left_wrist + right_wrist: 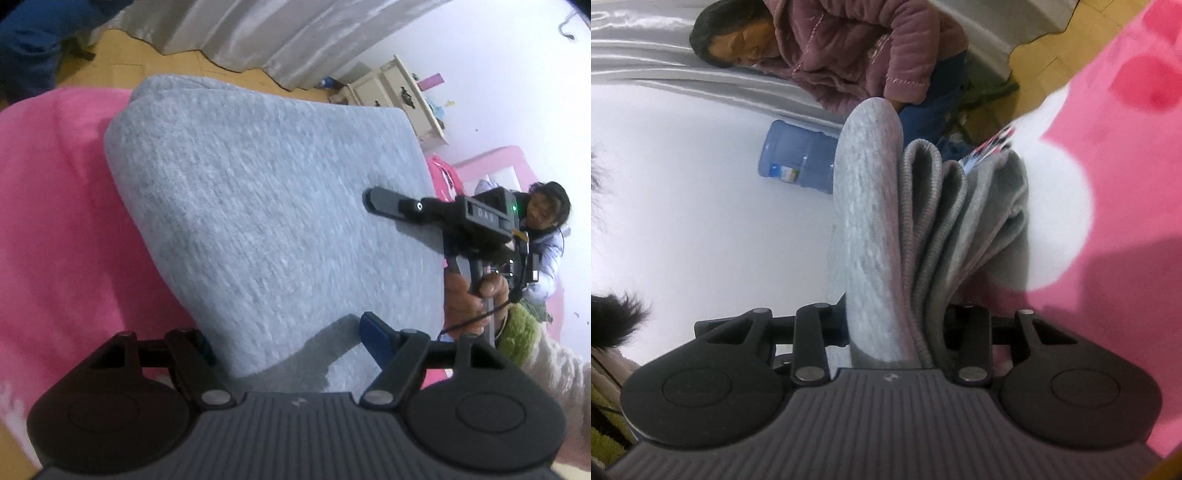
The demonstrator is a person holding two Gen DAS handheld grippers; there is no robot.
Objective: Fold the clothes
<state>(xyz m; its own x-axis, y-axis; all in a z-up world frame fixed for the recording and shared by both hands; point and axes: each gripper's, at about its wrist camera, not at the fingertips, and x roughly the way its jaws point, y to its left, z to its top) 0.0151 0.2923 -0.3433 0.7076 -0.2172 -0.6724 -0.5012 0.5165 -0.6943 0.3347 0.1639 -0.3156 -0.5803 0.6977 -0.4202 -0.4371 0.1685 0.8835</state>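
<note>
Left wrist view: the grey garment [266, 206], already folded into a thick pad, lies on the pink blanket [55, 221]. The left gripper [284, 336] straddles its near edge w/ jaws spread wide; a blue fingertip [375, 338] rests on top of the cloth, the other finger sits beside or under the edge, mostly hidden. Pads don't look to be pressing, so it reads as released. The right gripper [373, 201] reaches in from the right side, one dark finger lying on the top layer. Risk: if the left claw clenches now it may catch only the top ply, so a lift peels the fold open. Hard to see: the left finger's tip, the garment's underside, and the far corner near the curtain [295, 40]. Motion blur softens the edges.

Right wrist view: the right gripper [897, 332] is clenched on a bunch of grey layers, incl. a ribbed hem [923, 206], the stack standing edge-on between the fingers. Both fingertips are buried in cloth. Risk: the grip looks partial, so inner plies could slide out and the layers shift apart if the two hands pull unevenly. Cut off: how many layers are really pinched can't be told. A seated person [849, 48] and a water jug [798, 158] sit behind.
</note>
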